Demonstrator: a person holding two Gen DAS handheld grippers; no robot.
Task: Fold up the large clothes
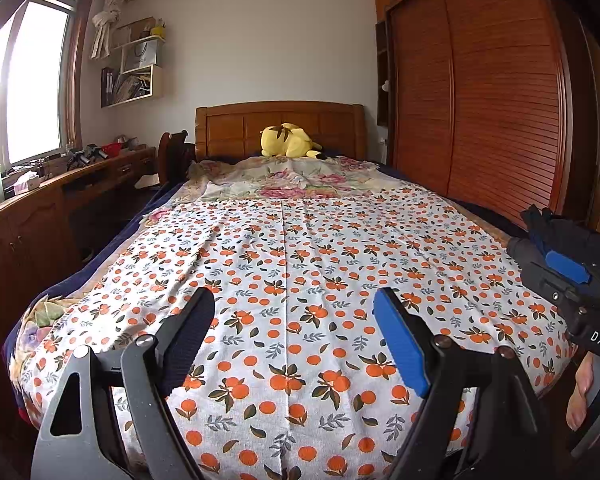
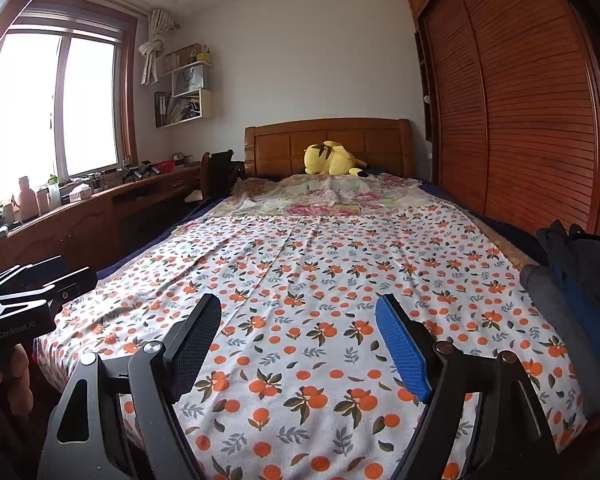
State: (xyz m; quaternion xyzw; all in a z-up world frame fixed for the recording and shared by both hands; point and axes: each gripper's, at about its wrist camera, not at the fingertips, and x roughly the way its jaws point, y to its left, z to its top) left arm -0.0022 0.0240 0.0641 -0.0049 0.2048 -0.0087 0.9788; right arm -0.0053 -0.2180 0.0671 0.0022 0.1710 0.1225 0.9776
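A pile of dark grey and blue clothes [image 2: 572, 296] lies at the right edge of the bed, also seen in the left wrist view [image 1: 540, 232]. The bed carries a white sheet with orange fruit print [image 1: 300, 264], also seen in the right wrist view [image 2: 320, 280]. My left gripper [image 1: 296, 328] is open and empty above the foot of the bed. My right gripper [image 2: 300, 336] is open and empty above the foot of the bed, to the right of the left one. The right gripper's body shows in the left wrist view [image 1: 580, 292], next to the clothes pile.
A yellow plush toy [image 1: 288, 142] lies by the wooden headboard [image 1: 280, 120] on a floral cover [image 1: 292, 178]. A wooden desk [image 1: 60, 188] with clutter runs along the window on the left. A slatted wardrobe [image 1: 480, 92] stands along the right.
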